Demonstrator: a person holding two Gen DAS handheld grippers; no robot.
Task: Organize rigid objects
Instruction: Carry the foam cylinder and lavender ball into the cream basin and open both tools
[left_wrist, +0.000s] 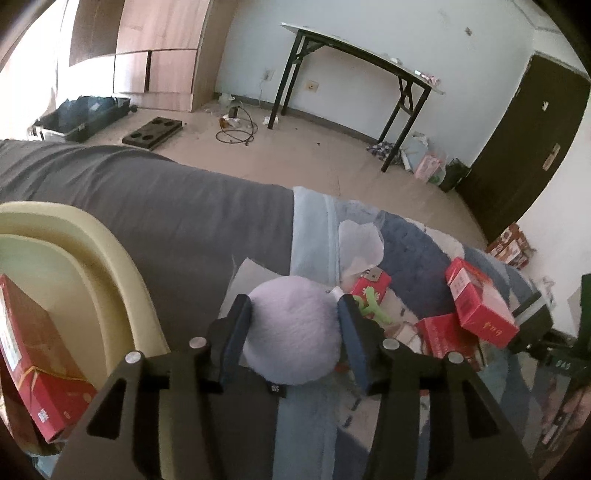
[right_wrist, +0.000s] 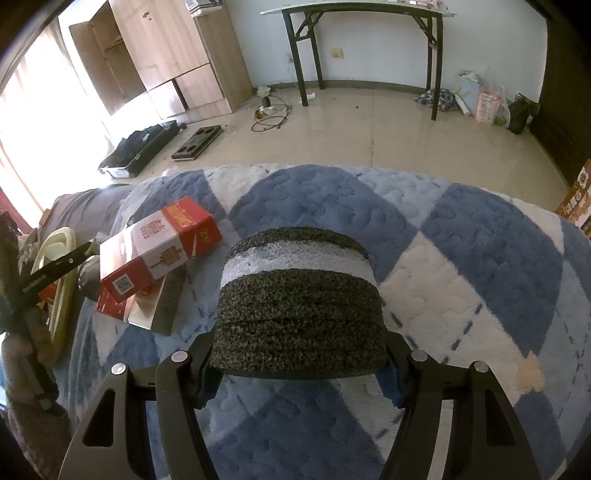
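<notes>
We have two things in hand: our left gripper (left_wrist: 293, 332) is closed around a pale lilac plush ball (left_wrist: 293, 332), its blue-padded fingers (left_wrist: 236, 332) pressing it from either side, and our right gripper (right_wrist: 299, 354) clamps a stack of dark speckled round pads (right_wrist: 299, 317) with a white foam layer in it, the jaws spread wide to take its width. The rigid things we are meant to sort are the red boxes. One large red box (left_wrist: 33, 354) already leans inside the cream-coloured basin (left_wrist: 107, 258) at the left of the left wrist view, so we judge that part done. Left on the blue-and-white checked blanket (right_wrist: 480, 258) are a red-and-white carton (right_wrist: 162, 247) resting tilted on top of a flatter red box (right_wrist: 147, 310), and, in the left wrist view, a small red box (left_wrist: 371, 284) beyond the ball beside a green toy figure (left_wrist: 369, 302). The plush ball looks soft (hardly a rigid item, so perhaps it is only being cleared aside), and we cannot tell where the pads belong. By our reckoning the task is early to midway: one box binned, at least three more waiting. Beyond the bed lie a bare floor, a black-legged table (right_wrist: 354, 11) and a wooden wardrobe (right_wrist: 166, 48).
</notes>
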